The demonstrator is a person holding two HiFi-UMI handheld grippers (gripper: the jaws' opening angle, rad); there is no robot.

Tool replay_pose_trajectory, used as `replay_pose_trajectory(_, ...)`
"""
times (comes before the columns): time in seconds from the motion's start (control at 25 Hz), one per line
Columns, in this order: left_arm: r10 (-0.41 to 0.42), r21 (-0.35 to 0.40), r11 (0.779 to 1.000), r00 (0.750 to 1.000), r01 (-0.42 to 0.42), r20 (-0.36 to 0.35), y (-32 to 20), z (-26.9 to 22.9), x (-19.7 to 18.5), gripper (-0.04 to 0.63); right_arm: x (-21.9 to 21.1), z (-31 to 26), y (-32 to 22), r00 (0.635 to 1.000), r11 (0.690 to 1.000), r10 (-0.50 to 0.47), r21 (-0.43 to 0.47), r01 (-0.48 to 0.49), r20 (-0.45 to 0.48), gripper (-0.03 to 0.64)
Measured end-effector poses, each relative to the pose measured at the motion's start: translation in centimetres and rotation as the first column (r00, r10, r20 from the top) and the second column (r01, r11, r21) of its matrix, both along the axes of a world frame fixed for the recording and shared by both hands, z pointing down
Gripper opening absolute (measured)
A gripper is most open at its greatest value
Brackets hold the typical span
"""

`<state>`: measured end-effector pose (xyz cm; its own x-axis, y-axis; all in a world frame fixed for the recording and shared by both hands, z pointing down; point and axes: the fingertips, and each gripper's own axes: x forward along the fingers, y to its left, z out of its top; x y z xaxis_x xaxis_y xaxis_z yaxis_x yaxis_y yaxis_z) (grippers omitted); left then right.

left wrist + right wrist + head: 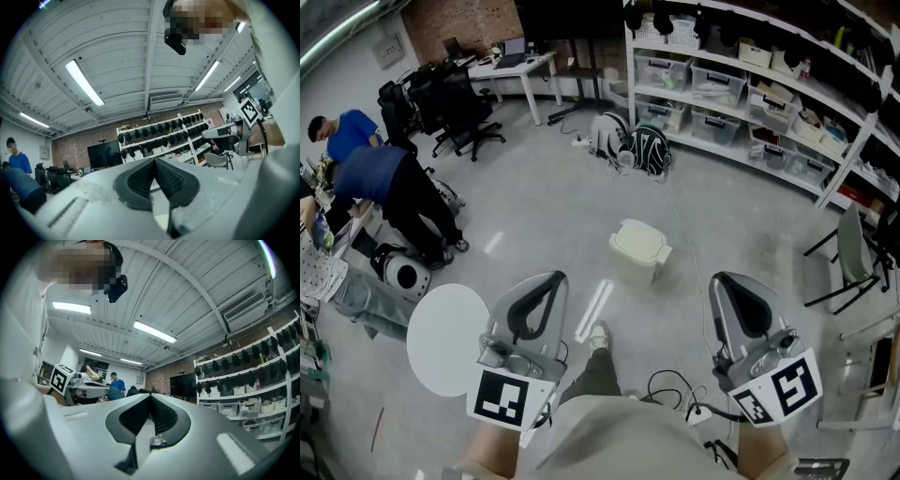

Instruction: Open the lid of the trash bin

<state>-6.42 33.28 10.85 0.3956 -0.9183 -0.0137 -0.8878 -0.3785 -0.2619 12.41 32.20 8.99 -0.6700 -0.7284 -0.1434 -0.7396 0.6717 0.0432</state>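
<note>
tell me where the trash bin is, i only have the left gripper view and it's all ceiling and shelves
Observer: In the head view the trash bin stands on the floor, a little way ahead of the person.
Operator: lid up or down
Observer: The lid lies flat on the bin, closed.
Operator: is the other gripper near it
Observer: No. The right gripper is close to the person's body, well short of the bin and touching nothing.
Operator: its jaws?
Observer: The right gripper view shows them together with nothing between them.
</note>
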Motion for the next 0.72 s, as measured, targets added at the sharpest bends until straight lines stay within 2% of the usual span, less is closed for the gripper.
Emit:
replay_pose_trajectory(0.36, 0.032, -0.018, 0.999, 0.999, -0.032, -0.004, -9.1, 1.8, -2.2, 0.002, -2.4, 2.0, -8.7, 0.999, 0.999, 0.029, -0.023, -0.029, -0.023, 0.003)
replay_pose_trajectory(0.72, 0.093, -0.061, 0.994, 0.996, -0.092, 0.011, -23.4, 2.6, -7.7, 0.002, -7.6, 2.5, -22.1, 0.994, 0.992, 0.099, -0.079, -0.103, -0.050, 0.003)
